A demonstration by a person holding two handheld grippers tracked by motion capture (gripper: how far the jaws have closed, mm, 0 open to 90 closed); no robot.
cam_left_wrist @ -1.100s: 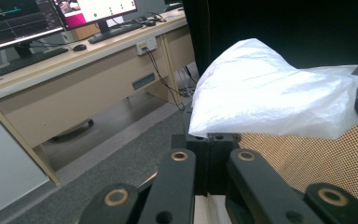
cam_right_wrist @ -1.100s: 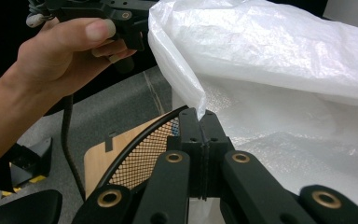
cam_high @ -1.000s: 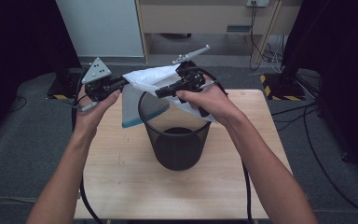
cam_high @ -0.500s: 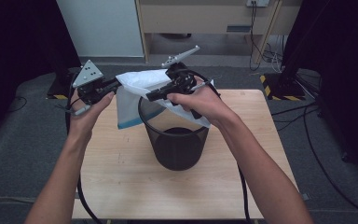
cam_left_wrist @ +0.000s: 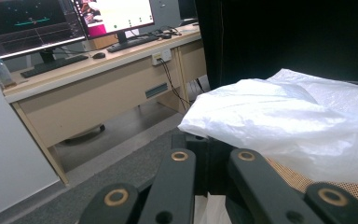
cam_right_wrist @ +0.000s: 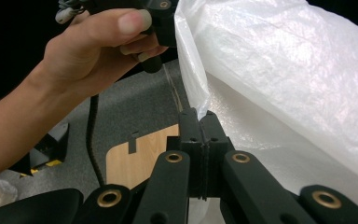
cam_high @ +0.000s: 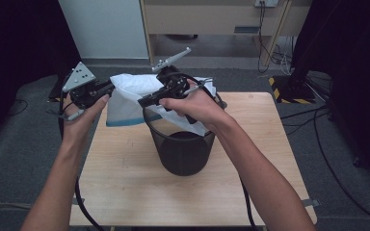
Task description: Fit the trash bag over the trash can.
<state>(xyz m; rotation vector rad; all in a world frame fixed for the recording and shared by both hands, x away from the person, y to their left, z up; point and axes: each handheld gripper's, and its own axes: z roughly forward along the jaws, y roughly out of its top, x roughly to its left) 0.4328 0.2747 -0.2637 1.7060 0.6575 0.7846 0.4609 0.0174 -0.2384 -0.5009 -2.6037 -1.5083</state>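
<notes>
Office/lab, desk (cam_left_wrist: pixel 98 79) w/ monitors (cam_left_wrist: pixel 32 21), keyboard (cam_left_wrist: pixel 135 43), grey carpet (cam_high: pixel 24 144)

Evenly lit from overhead, bench (cam_high: pixel 125 163) bright, room edges at 3 and 9 o'clock sunk in black. Soft shadow under the bin (cam_high: pixel 183 149). Mild glare on the white bag (cam_right_wrist: pixel 284 60). Slightly soft throughout; near jaws blurred at 6 o'clock in both gripper views.
</notes>
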